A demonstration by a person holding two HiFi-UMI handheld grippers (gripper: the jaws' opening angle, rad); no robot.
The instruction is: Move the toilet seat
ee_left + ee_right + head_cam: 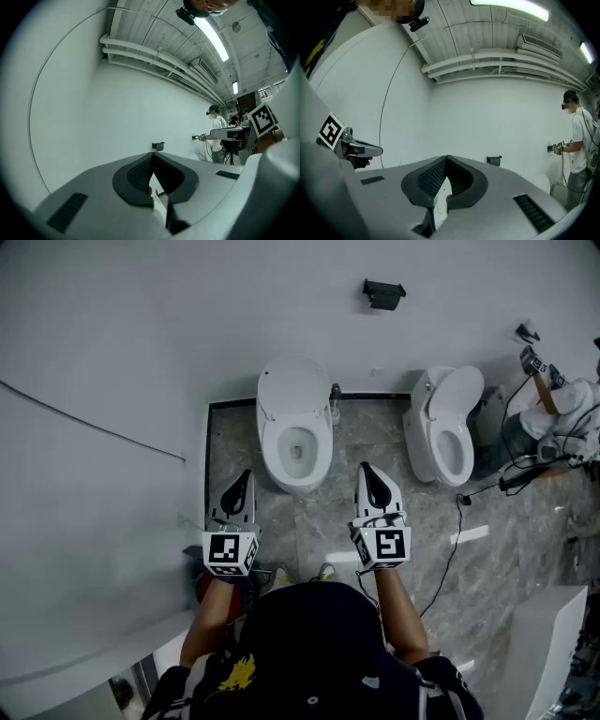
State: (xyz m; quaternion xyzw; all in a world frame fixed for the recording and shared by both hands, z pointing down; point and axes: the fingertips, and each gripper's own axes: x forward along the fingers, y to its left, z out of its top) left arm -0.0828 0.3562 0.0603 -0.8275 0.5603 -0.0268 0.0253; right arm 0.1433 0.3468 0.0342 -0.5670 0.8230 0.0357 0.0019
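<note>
Open room: a strip of bare grey marble-tiled floor (328, 521) lies between both grippers and the white ceramic toilet (295, 442), which stands ahead, between their tips.
Edges: a dark skirting line runs along the left and back of the floor. The left gripper is near the left one.
Neighbour: a second white toilet (443, 439) stands to the right, well apart from the first.
Floor items: a thin black cable (448, 554) trails right of the right gripper.
Room: plain white wall (141, 352) with a small black wall bracket (382, 294) above the toilets; ceiling pipes and strip lights show in the gripper views.
Bystander: a person in a white top (576, 145) stands at the far wall.
Toilet seat (296, 448): a white ring that seems to lie down on the near toilet's bowl, with the lid raised toward the wall behind it.
Left gripper (242, 480) (152, 159): grey body, black ribbed pads, held level, jaws clenched together, nothing between them, touching nothing.
Right gripper (369, 471) (446, 160): same build, level, jaws clenched together, empty, clear of the toilet.
</note>
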